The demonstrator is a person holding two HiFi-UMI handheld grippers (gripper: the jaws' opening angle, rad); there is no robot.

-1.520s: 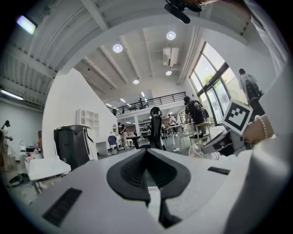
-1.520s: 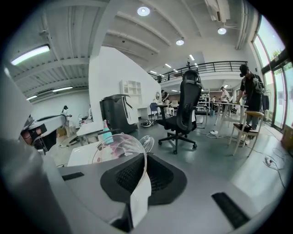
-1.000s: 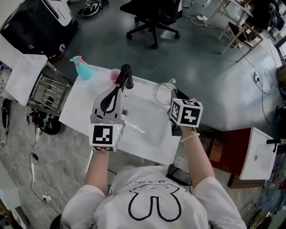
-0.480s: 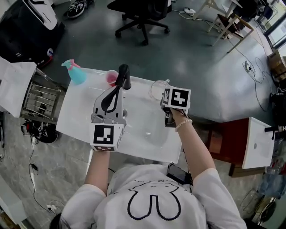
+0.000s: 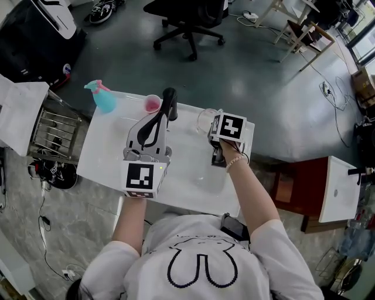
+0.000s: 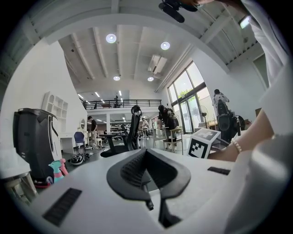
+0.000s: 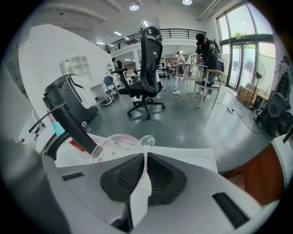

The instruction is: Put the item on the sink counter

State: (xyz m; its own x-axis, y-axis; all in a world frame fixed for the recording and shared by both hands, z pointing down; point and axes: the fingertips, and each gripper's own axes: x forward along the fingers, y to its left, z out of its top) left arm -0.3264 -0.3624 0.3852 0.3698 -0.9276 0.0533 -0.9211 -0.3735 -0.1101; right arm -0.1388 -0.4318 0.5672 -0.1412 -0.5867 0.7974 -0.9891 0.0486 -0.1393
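A clear glass jug point(image 5: 204, 119) hangs low over the back right of the white sink counter point(image 5: 102, 149); whether it touches I cannot tell. My right gripper point(image 5: 213, 132) is shut on the jug's rim point(image 7: 143, 151), with the thin glass wall pinched between the pads. The jug's round body point(image 7: 114, 145) shows just beyond the jaws. My left gripper point(image 5: 157, 120) hovers over the counter's middle, beside the black faucet point(image 5: 170, 101). Its jaws are shut point(image 6: 147, 183) with nothing between them.
A pink cup point(image 5: 152, 104) and a teal spray bottle point(image 5: 103, 96) stand at the counter's back left. A metal rack point(image 5: 55, 126) is left of the counter. An office chair point(image 5: 187, 17) stands behind it, and a small white basin point(image 5: 340, 187) lies at the right.
My right gripper has carried the jug up and to the left, further over the counter's back. The left gripper has hardly moved.
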